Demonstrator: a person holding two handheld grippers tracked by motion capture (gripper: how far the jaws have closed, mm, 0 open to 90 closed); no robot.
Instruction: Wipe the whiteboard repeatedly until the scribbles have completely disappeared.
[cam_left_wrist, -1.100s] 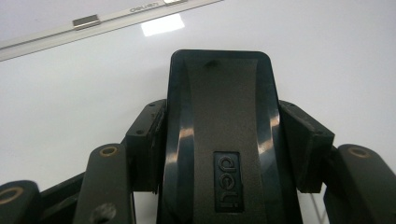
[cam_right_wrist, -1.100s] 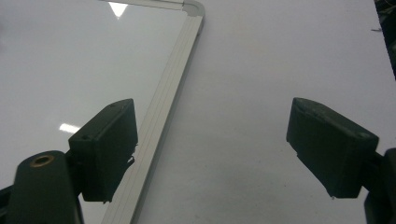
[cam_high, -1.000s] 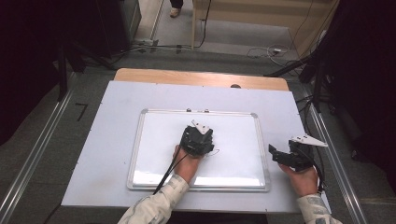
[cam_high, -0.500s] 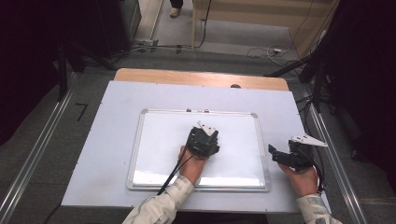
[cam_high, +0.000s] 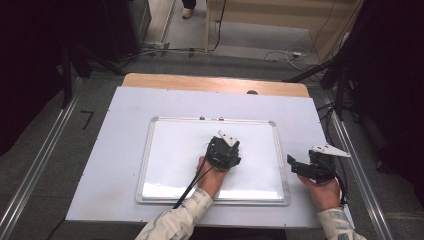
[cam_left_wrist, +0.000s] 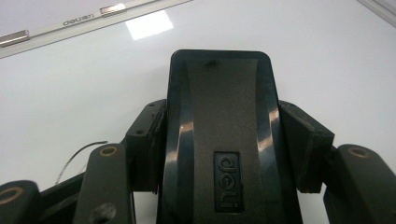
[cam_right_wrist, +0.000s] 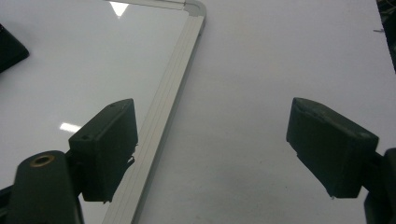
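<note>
Colours on the table

Whiteboard (cam_high: 175, 150): white, silver frame. Eraser (cam_left_wrist: 219, 140): glossy black (embossed logo). Both grippers black; table cover (cam_high: 120, 110) pale lavender-white; sleeves light, patterned.

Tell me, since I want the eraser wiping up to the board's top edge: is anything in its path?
Nothing visible. The left gripper clamps the black eraser on the whiteboard, and the bare white surface runs clear to the top frame.

A white, silver-framed whiteboard (cam_high: 170, 150) lies flat on the table, its surface looking clean apart from glare. On it, toward the board's right half, sits a black eraser (cam_left_wrist: 224, 140) with a "deli" logo moulded into its curved glossy back, lying flat against the board's surface, clamped between gripper jaws.
</note>
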